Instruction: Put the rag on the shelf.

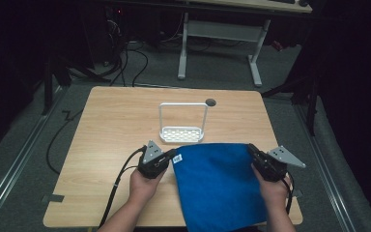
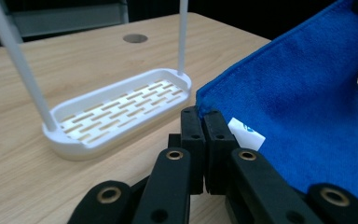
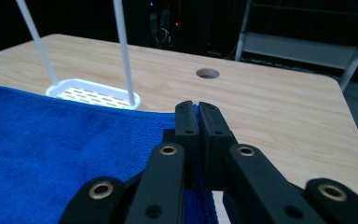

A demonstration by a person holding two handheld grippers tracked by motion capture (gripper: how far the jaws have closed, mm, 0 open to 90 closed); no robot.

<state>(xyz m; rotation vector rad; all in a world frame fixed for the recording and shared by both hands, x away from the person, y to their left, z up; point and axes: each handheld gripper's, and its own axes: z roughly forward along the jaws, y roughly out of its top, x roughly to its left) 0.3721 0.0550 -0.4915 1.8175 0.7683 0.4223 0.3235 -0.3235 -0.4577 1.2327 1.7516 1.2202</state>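
The blue terry-cloth towel (image 1: 220, 186) lay spread on the near half of the light wooden table (image 1: 111, 121), its near end hanging over the table's front edge and its far edge stretched between the two grippers, just short of the white plastic rack with a slotted tray and tall wire hoop (image 1: 182, 124). A small white label (image 2: 246, 133) sat at the towel's far left corner. The left gripper (image 1: 174, 157) was clamped on that corner — in the left gripper view its two black jaws stood pressed together with the blue hem caught between them. The right gripper (image 1: 251, 149) pinched the far right corner the same way, a sliver of blue showing between its closed jaws in the right gripper view. Each gripper was held in one of the person's hands, the left hand (image 1: 142, 186) and the right hand (image 1: 274, 189) coming in from the near edge. Beyond the rack — well apart from the towel — a round cable hole (image 1: 210, 102) was set in the tabletop.
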